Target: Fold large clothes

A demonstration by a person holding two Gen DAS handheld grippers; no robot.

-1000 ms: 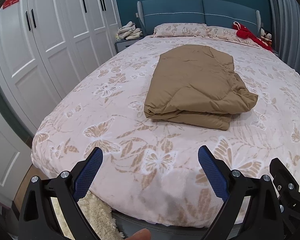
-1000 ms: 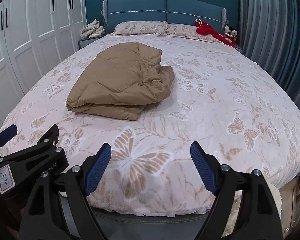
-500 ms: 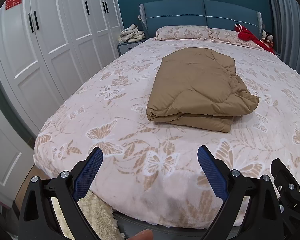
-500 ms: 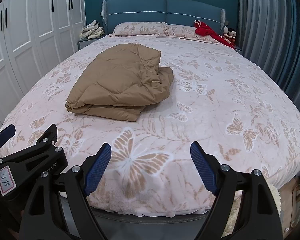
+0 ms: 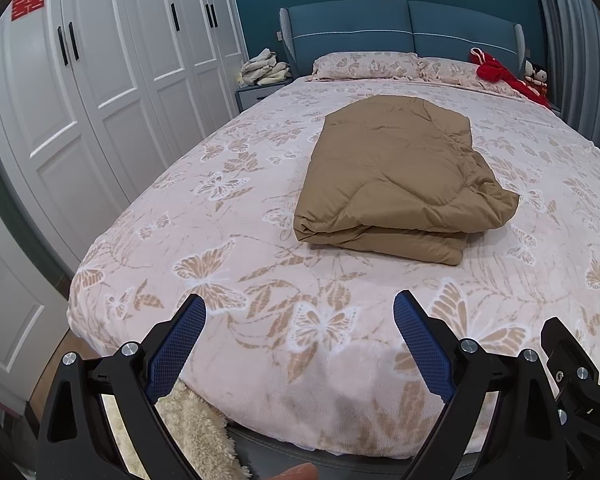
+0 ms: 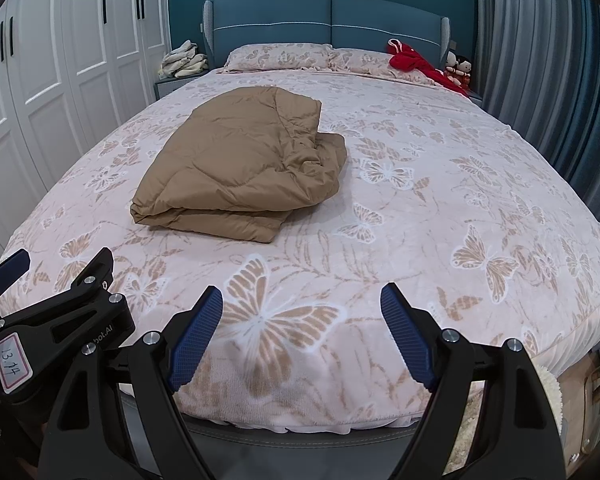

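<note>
One folded brown quilt (image 5: pixel 396 180) lies mid-bed, nearer the left edge of the bed (image 5: pixel 220 240); two pillows (image 5: pixel 366 65) sit at the headboard edge. The left gripper (image 5: pixel 300 336) and right gripper (image 6: pixel 302 330) hover off the foot edge — both spread wide, holding nothing.

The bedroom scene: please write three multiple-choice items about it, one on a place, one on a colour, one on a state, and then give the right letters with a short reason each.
1. Where does the tan quilted garment lie?
A. on the bed
B. on the floor
C. inside the wardrobe

2. What colour is the cloth by the pillows?
A. green
B. red
C. black

3. How is the right gripper?
A. shut on the garment
B. shut on nothing
C. open and empty

Answers:
1 A, it rests folded on the butterfly bedspread.
2 B, the red cloth lies at the headboard end.
3 C, its blue pads stand wide apart with nothing between.
</note>
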